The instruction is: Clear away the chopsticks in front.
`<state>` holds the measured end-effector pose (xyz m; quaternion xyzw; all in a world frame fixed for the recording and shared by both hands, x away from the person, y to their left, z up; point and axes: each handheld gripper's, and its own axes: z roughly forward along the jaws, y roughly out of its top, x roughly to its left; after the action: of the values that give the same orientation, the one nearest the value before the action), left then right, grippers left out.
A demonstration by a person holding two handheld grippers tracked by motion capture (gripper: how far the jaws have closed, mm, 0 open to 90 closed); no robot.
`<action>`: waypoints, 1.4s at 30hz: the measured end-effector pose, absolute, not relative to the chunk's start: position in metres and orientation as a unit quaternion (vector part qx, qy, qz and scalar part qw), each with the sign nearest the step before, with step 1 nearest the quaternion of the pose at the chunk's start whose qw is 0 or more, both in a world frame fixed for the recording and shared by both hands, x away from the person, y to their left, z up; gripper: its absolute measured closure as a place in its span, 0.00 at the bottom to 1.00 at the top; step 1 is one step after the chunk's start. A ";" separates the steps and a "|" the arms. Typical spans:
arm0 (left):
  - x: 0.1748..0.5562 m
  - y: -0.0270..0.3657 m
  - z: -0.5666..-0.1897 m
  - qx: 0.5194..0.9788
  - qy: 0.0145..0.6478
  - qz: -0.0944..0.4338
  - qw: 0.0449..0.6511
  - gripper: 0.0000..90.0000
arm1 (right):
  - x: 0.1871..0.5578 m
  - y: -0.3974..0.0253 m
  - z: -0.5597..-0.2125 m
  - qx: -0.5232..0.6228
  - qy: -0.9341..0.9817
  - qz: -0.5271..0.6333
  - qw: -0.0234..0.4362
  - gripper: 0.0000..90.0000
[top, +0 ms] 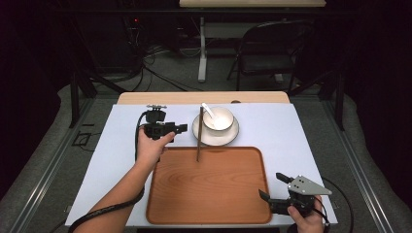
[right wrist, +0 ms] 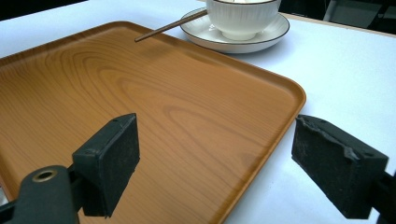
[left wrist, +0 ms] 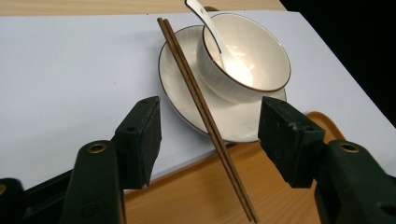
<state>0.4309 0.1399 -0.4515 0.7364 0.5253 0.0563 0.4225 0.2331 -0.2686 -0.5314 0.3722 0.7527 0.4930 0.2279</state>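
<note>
Gaping left gripper [left wrist: 210, 140]: jaws wide — pair of thin dark-brown wooden chopsticks [left wrist: 205, 116] between them, untouched
Chopsticks: propped from round white saucer [left wrist: 233, 121] onto wooden tray [top: 209, 187]
Right gripper [right wrist: 233, 163]: jaws wide — straddling tray's corner

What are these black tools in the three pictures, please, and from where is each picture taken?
A person sits at a table and holds one hand tool with a two-jaw claw in each hand. The high view looks down from above: the left claw is near the dishes, the right claw at the near right corner of the flat wooden tray. The other two pictures come from cameras riding on each claw. On the pale blue table cover stands a white ceramic bowl with a white spoon, on a white saucer. Dark wooden chopsticks lean from saucer to tray. Both claws are open and hold nothing.
</note>
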 end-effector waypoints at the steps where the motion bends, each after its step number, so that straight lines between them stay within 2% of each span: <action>1: 0.434 0.138 -0.450 0.739 0.526 0.057 0.418 0.44 | 0.233 -0.269 -0.531 0.373 0.752 0.493 0.228 0.16; 12: 0.466 0.129 -0.445 0.730 0.552 0.045 0.400 0.49 | 0.233 -0.269 -0.531 0.373 0.752 0.494 0.226 0.16; 29: 0.503 0.114 -0.466 0.729 0.567 0.052 0.379 0.48 | 0.233 -0.269 -0.532 0.371 0.753 0.495 0.225 0.16; 42: 0.513 0.096 -0.490 0.738 0.577 -0.004 0.350 0.72 | 0.233 -0.269 -0.532 0.370 0.753 0.496 0.225 0.16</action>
<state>0.5134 0.0956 -0.4896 0.7379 0.5771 -0.0037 0.3501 0.2330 -0.2695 -0.5316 0.3698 0.7526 0.4962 0.2250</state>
